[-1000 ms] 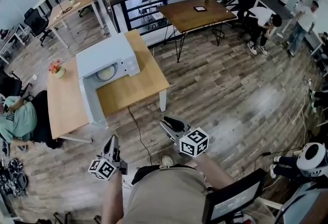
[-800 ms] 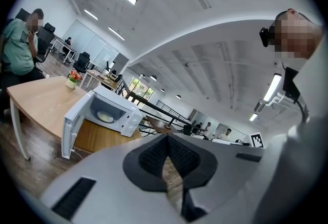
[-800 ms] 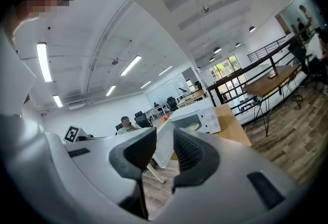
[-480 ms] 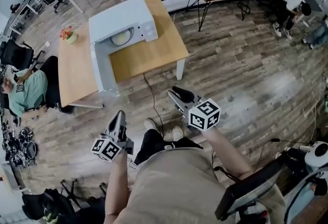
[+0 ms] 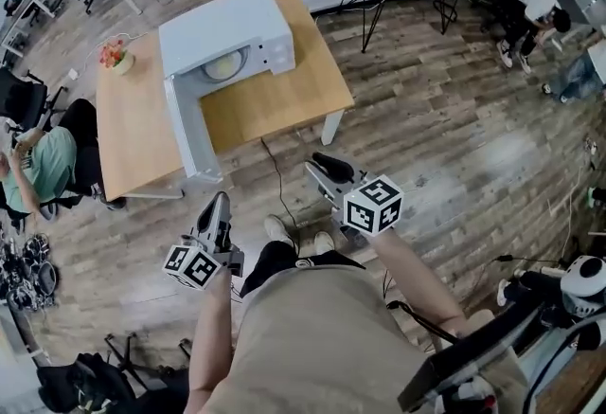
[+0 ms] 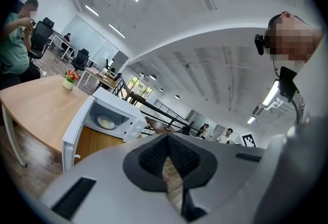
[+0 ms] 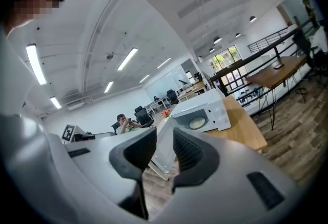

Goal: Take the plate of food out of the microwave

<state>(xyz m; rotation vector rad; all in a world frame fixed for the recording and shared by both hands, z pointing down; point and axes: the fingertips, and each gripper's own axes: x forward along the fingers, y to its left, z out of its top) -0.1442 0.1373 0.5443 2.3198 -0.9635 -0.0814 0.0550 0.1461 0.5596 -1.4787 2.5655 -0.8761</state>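
- Wood-plank floor [image 5: 454, 118] fills most of the head view; the person stands on it, short of the table.
- A pale wooden table [image 5: 284, 99] carries the microwave at its far side.
- The white microwave [image 5: 218, 24] has its door [image 5: 185, 133] swung fully open to the left, so the inside shows.
- The right gripper [image 5: 317, 164] is held in the air, well away from the table. It points towards the microwave, and its fingers are slightly apart with nothing between them.
- The left gripper [image 5: 218, 202] is lower and further left, also well away from the table. Its fingers are together and hold nothing.
- The plate of food [image 5: 223, 68] sits inside the microwave, and neither gripper touches it.
- A small pot of flowers [image 5: 115, 57] stands on the table left of the microwave.
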